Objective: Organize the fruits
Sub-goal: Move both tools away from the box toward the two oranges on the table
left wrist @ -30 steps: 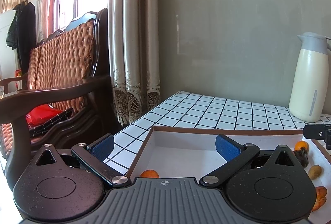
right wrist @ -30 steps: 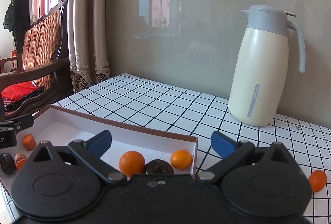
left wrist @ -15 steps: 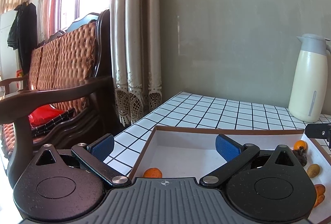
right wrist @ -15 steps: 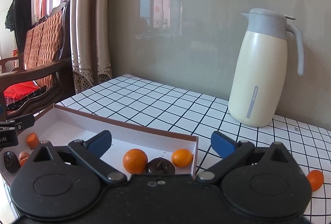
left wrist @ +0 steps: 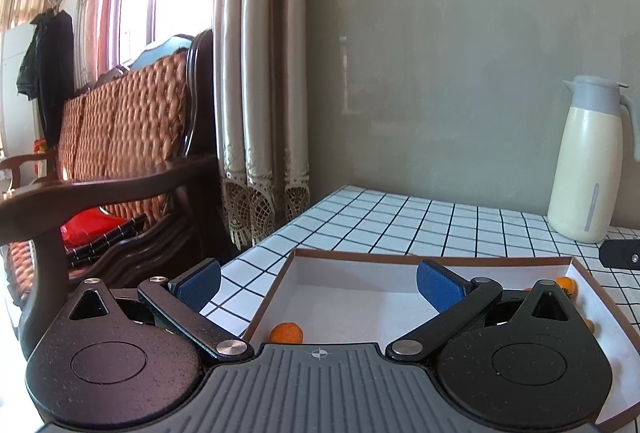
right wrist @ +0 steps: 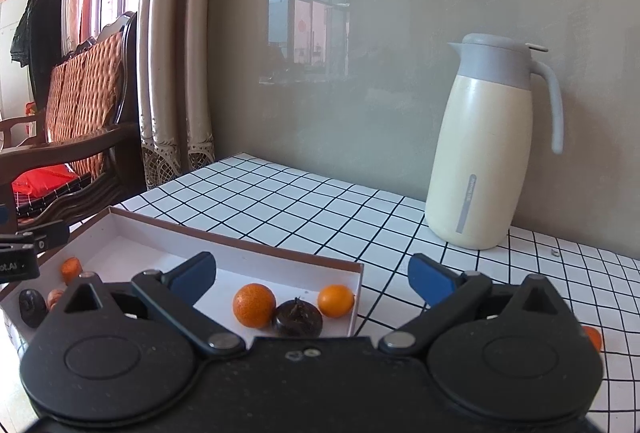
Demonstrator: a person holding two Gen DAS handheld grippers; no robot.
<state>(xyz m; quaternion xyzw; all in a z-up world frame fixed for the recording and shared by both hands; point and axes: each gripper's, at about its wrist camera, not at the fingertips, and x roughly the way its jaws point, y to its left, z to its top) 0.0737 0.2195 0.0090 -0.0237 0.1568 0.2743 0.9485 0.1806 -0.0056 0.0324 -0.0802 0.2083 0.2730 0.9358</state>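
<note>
mostly sorted: small oranges and dark fruits lying in the shallow box, one orange fruit left on the checked table at right; left gripper and right gripper both spread wide, empty.

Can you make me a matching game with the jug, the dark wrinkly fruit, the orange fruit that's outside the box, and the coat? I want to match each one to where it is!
Things:
1. cream thermos jug with grey lid
2. dark wrinkled round fruit
3. small orange fruit at the far right
4. black coat

Places:
A. lying on the checked tablecloth, outside the box
B. hanging at the far left, beyond the wooden sofa
C. inside the shallow white cardboard box, between two orange fruits
D. standing on the tablecloth by the grey wall

Pairs: 1-D, 2-C, 3-A, 4-B
</note>
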